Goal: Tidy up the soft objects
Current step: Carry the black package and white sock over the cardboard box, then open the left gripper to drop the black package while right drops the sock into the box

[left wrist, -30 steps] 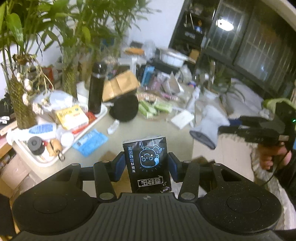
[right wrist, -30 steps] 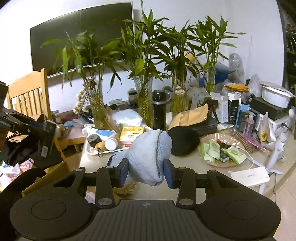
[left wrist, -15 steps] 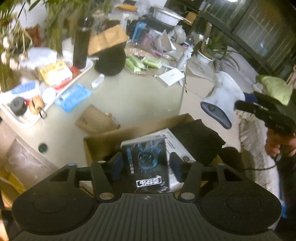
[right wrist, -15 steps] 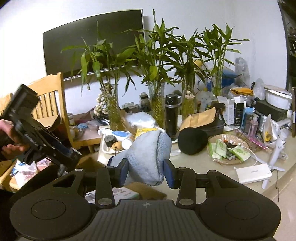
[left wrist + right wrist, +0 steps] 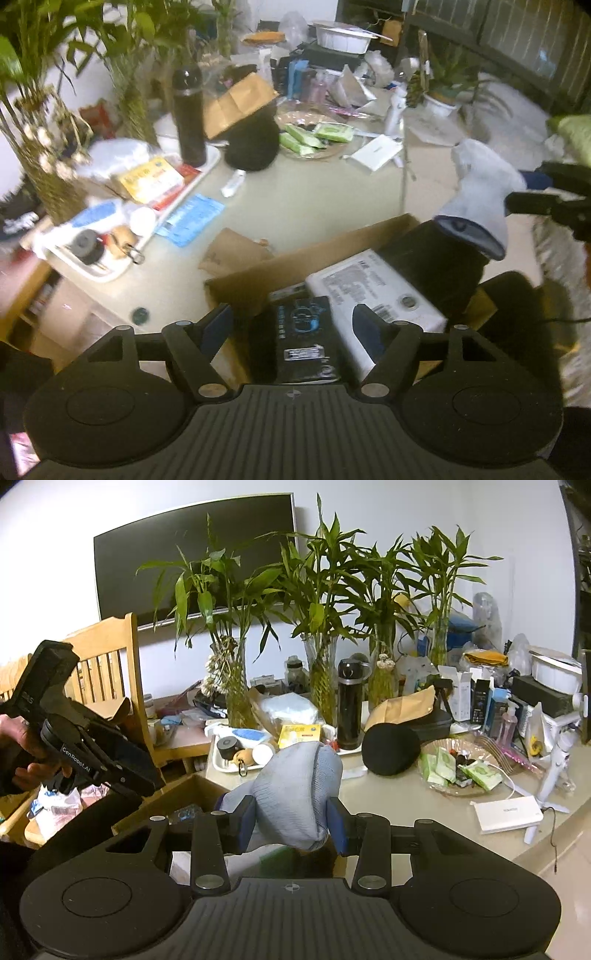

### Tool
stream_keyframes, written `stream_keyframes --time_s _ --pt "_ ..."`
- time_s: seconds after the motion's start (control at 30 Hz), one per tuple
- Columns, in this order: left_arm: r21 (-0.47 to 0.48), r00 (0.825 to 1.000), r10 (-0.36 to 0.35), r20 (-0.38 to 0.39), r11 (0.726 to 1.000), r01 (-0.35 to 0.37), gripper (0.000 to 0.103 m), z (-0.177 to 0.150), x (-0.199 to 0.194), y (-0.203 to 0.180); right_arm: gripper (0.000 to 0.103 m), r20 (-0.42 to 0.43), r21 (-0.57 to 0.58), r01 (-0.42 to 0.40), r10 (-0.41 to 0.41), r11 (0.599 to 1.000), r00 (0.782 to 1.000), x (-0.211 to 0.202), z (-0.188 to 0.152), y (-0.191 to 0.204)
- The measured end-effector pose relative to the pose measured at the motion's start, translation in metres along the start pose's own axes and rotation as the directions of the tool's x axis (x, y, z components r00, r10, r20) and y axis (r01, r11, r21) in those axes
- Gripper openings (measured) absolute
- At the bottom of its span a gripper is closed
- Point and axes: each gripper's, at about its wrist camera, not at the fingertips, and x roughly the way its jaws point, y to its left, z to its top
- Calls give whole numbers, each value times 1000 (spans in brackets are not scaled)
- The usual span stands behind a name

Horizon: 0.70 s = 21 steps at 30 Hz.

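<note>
I had the left gripper (image 5: 295, 328) over the cardboard box (image 5: 280, 266) at the lower centre of its view, fingers spread wide with a clear gap on each side of the black tissue pack (image 5: 304, 338). That pack lay inside the box, just beside a white packet (image 5: 373, 291) printed with small text, and a dark item filled the box's right end. My right gripper (image 5: 291, 821) was pinching a grey-blue sock (image 5: 299, 786) between its blue pads, lower centre of its view. In the left wrist view the sock (image 5: 480, 199) hung at the right, above the box's far right corner. Behind the box, the beige table (image 5: 310, 192) carried a black bottle (image 5: 189, 114), a black round cushion (image 5: 253, 146) and green wipe packs (image 5: 314, 134).
</note>
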Motion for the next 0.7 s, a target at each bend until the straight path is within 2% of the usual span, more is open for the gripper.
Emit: stream_keyframes --time_s 0.07,0.2,0.47,0.7 --pt "24 999 36 15 999 -36 71 -1 -3 -4 44 -5 0 -2 2 1000 1000 0 -1 1" --pt "40 998 53 34 998 -54 71 -1 -8 -7 44 -10 -7 0 0 1000 1000 0 -2 3" --pt "41 997 33 69 999 -36 71 -6 -15 -6 45 -29 -25 30 -31 999 999 -7 -5 6" --pt "40 997 -7 80 999 4 71 -17 -19 -3 45 -80 -114 118 -128 986 989 -14 -13 23"
